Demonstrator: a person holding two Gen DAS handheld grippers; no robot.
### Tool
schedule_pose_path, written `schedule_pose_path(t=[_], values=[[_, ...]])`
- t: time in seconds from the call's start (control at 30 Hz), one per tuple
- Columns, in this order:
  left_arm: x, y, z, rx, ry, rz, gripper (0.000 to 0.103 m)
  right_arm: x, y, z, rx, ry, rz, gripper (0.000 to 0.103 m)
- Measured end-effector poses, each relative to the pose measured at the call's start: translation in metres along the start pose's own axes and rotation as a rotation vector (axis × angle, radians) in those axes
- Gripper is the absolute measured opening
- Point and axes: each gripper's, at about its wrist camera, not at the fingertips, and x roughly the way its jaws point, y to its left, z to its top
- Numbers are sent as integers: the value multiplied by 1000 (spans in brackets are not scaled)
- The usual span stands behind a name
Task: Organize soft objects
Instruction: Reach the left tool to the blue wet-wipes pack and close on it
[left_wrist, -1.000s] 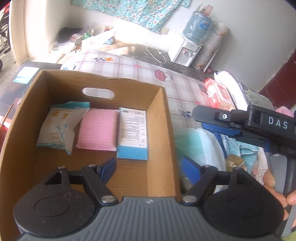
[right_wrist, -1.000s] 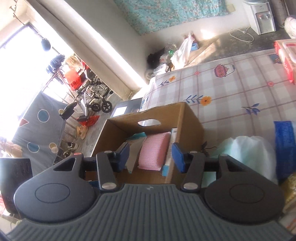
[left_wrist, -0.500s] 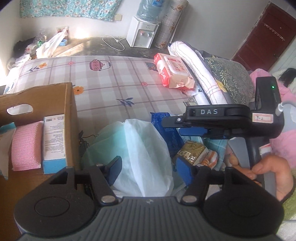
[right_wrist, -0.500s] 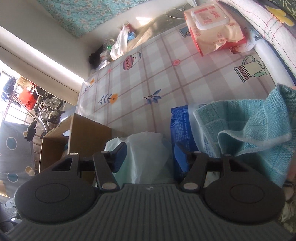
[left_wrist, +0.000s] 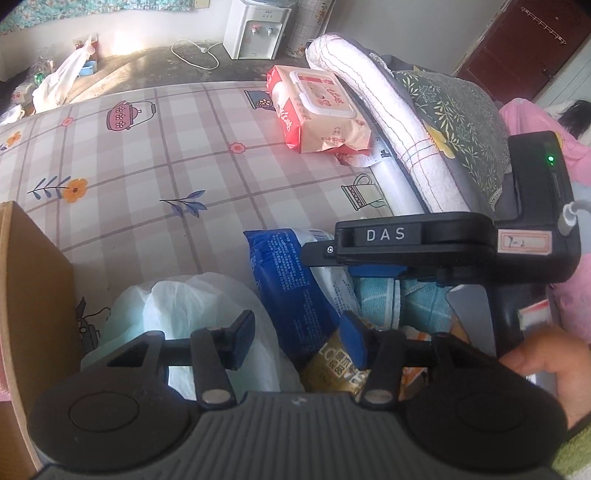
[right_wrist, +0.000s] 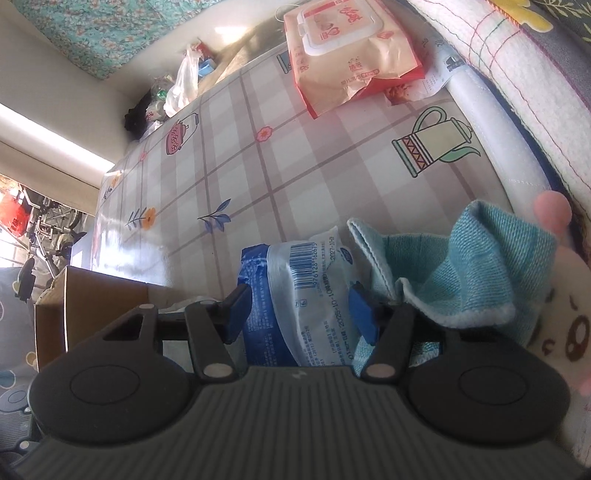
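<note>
Straddling one blue packet, right claw spread, one teal towel

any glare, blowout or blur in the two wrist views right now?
Left wrist: sun patch washes out the mat around the wipes pack; fisheye bends the edges; foreground sharp. Right wrist: window strip at left blown out, glare streak on the mat near the box; plush toy at right edge soft.

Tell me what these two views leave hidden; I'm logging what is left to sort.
- Cardboard box: interior cut off by the left wrist view's edge.
- Gold packet: mostly behind the left gripper.
- Blue packet: near end under the right gripper.
- Plush toy: cropped at the right wrist view's edge.
</note>
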Motion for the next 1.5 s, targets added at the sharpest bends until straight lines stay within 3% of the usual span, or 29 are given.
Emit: schedule_pose_path(t=[0.1, 0.47, 0.67, 0.9, 1.03, 1.1, 1.27, 1.5], values=[[20, 0, 15, -12, 39, 5, 50, 5, 2, 9, 16, 14, 13, 68], [81, 20, 53, -145, 184, -5, 51, 38, 0, 41, 68, 105, 20, 73], [87, 29, 62, -206, 187, -23, 52, 52, -8, 47, 94, 142, 41, 74], [92, 37, 64, -252, 188, 2, 67, 57, -12, 50, 124, 137, 63, 73], [96, 39, 64, -271, 197, -24, 67, 59, -13, 50, 129, 133, 83, 68], [96, 38, 64, -273, 193, -44, 62, 59, -15, 49, 141, 134, 94, 61], [86, 30, 65, -250, 168, -24, 60, 50, -17, 47, 145, 115, 134, 57], [45, 26, 77, -219, 6, -53, 61, 13, -4, 61, 77, -20, 211, 56]])
